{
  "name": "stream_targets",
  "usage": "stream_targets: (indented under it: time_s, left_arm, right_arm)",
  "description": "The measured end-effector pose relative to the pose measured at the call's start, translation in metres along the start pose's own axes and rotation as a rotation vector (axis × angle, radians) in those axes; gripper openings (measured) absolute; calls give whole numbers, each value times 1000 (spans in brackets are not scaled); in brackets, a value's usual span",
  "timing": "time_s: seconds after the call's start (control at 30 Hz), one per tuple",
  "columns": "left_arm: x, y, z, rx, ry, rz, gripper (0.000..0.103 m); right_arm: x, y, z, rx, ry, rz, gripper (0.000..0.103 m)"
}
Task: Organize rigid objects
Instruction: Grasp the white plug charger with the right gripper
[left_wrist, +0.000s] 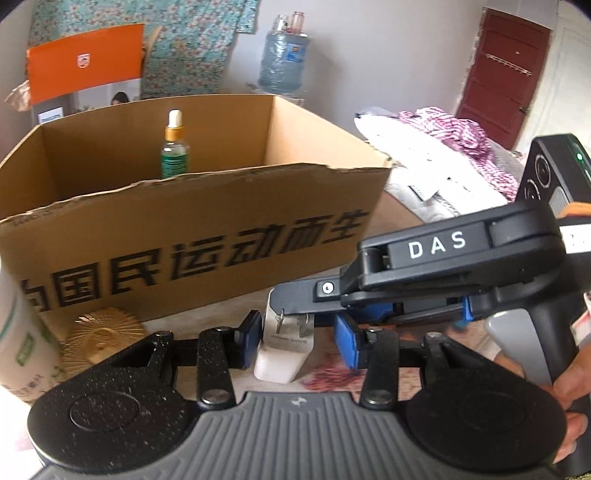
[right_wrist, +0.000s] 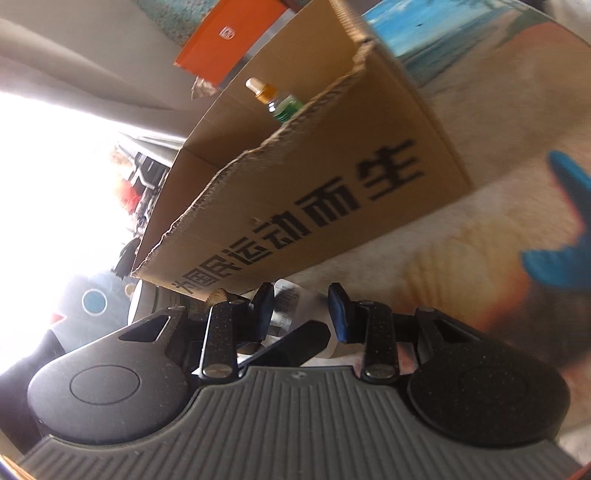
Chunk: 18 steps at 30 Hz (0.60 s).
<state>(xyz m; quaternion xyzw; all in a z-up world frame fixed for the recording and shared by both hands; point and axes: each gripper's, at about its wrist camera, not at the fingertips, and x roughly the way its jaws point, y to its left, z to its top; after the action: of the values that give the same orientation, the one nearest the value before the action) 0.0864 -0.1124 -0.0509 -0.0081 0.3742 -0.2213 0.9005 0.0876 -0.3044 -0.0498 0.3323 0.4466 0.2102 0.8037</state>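
Observation:
A white plug charger (left_wrist: 281, 347) stands on the table in front of an open cardboard box (left_wrist: 207, 236). My left gripper (left_wrist: 301, 341) is open, its blue pads on either side of the charger, with a gap on the right. My right gripper (right_wrist: 301, 312) comes in from the right and is open around the same charger (right_wrist: 295, 302); its body (left_wrist: 461, 254) shows in the left wrist view. A green dropper bottle (left_wrist: 174, 155) stands inside the box, and also shows in the right wrist view (right_wrist: 280, 101).
A gold ribbed lid (left_wrist: 103, 336) and a white-green container (left_wrist: 22, 339) lie at the left by the box. Folded cloths (left_wrist: 443, 155) lie at the back right. An orange carton (left_wrist: 85, 70) and a water jug (left_wrist: 284, 62) stand behind the box.

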Motion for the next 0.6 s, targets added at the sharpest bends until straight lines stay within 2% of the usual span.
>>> stream_targets:
  time_s: [0.2,0.6]
  left_arm:
    - [1,-12,-2,31,-2,-30,44]
    - [1,-12,-3,27,4,-22,44]
  right_arm:
    - [-17,-11,-8,24,-17,-12,33]
    - [-8,-10,-7,27,-10,-10,35]
